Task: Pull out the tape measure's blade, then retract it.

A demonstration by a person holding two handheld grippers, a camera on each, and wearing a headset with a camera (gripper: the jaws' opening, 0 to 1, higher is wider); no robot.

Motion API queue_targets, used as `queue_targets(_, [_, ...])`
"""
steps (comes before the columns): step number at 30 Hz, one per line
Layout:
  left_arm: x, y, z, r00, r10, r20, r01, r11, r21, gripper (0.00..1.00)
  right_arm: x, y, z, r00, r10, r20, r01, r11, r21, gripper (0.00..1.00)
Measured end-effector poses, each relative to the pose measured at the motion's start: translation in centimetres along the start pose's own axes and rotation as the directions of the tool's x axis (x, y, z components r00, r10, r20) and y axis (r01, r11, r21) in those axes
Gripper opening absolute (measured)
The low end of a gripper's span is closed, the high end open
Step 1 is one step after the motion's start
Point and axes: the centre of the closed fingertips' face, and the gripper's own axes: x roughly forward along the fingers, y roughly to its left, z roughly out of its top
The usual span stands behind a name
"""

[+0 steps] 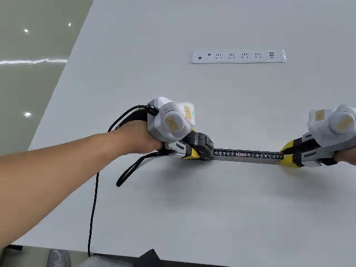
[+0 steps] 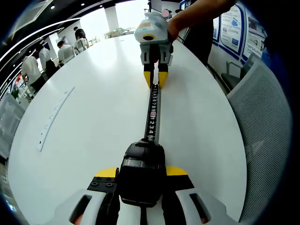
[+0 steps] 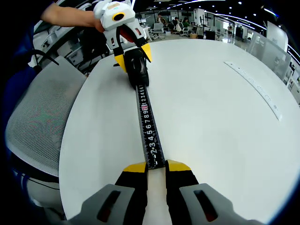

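A black tape measure case (image 1: 200,145) rests on the white table, held between the yellow-tipped jaws of my left gripper (image 1: 192,149); in the left gripper view the case (image 2: 142,173) fills the space between the jaws. Its blade (image 1: 247,155) is drawn out a short way to the right and lies flat on the table. My right gripper (image 1: 288,154) is shut on the blade's end. In the right gripper view the numbered blade (image 3: 148,126) runs from my right gripper (image 3: 154,167) up to the case (image 3: 137,65). The left gripper view has the blade (image 2: 153,112) reaching my right gripper (image 2: 156,79).
A white power strip (image 1: 238,56) lies flat at the back of the table. A black cable (image 1: 97,183) trails from the left hand over the table's near edge. Grey mesh chairs (image 2: 262,122) stand by the table. Several people stand far off (image 2: 37,61).
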Motion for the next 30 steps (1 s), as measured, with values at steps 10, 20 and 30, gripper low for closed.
queue_targets(10, [0.1, 0.0, 0.0, 1.0000, 0.000, -0.002, 0.000, 1.000, 0.001, 0.31, -0.8, -0.6, -1.1, 0.9999, -0.007, -0.014, 0.007, 1.000, 0.009, 0.09])
queue_targets(20, [0.1, 0.0, 0.0, 1.0000, -0.001, -0.004, 0.001, 1.000, 0.000, 0.31, -1.3, -1.1, -2.3, 0.9996, -0.011, -0.027, 0.012, 1.000, 0.016, 0.09])
queue_targets(30, [0.1, 0.0, 0.0, 1.0000, -0.001, -0.006, 0.001, 1.000, 0.000, 0.31, -2.3, -1.2, -3.9, 0.9993, -0.019, -0.033, 0.020, 0.999, 0.031, 0.09])
